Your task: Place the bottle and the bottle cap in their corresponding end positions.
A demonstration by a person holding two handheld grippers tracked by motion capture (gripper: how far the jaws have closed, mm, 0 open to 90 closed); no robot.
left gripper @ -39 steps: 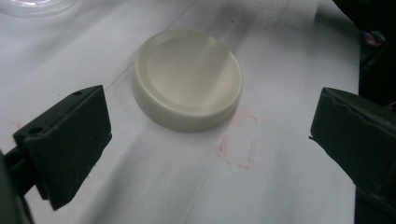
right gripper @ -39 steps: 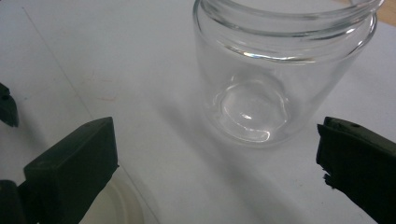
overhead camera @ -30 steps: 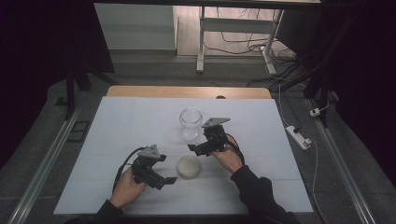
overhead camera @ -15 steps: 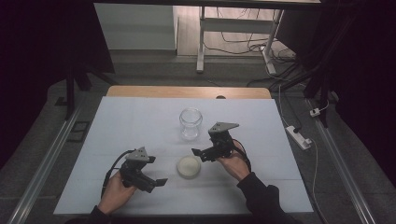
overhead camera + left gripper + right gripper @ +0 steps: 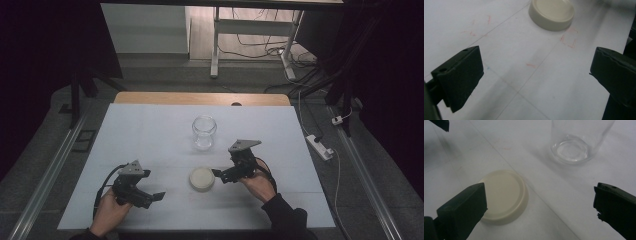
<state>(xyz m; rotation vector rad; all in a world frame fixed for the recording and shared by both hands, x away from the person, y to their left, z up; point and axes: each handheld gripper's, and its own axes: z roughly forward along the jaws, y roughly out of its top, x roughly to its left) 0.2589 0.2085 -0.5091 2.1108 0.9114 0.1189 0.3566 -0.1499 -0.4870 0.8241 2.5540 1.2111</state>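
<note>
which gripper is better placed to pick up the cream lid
Right. The right gripper sits open right beside the lid; the left gripper is open too but farther off.

Jar [image 5: 204, 131]: clear glass, glossy, with bright reflections at its thick base. Lid [image 5: 202, 178]: cream plastic, smooth, with a soft sheen. Table cover [image 5: 150, 135]: white, matt, paper-like, bearing faint red marks and thin lines. Table edge [image 5: 200, 98]: pale wood. Gripper jaws: black, matt plastic, with slightly rough edges.
</note>
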